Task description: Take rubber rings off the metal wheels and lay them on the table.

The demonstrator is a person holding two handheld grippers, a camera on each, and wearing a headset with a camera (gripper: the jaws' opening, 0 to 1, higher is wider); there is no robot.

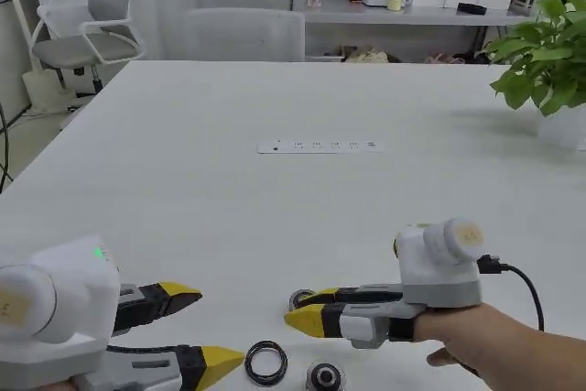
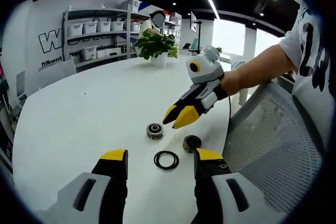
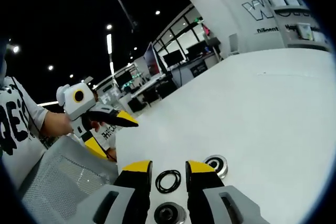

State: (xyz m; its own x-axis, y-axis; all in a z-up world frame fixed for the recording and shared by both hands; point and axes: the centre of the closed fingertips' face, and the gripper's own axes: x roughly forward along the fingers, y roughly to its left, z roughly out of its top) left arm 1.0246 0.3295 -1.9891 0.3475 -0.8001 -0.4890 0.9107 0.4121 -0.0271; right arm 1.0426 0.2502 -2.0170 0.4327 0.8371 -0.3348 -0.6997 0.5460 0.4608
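Note:
A loose black rubber ring (image 1: 265,362) lies flat on the white table near its front edge. A silvery metal wheel (image 1: 300,299) sits just behind the tips of my right gripper (image 1: 298,310). A second, darker-rimmed wheel (image 1: 325,377) rests to the right of the ring. My left gripper (image 1: 209,327) stands open to the left of the ring, nothing in it. In the left gripper view the ring (image 2: 166,159) lies just ahead of the jaws. In the right gripper view the ring (image 3: 168,180) lies past the narrowly open jaws of the right gripper (image 3: 169,167), which hold nothing.
A power strip (image 1: 319,146) lies mid-table. A potted plant (image 1: 545,52) stands at the far right edge. Office chairs (image 1: 87,38) sit beyond the far side. A mesh chair back (image 2: 273,145) is close by the person's body.

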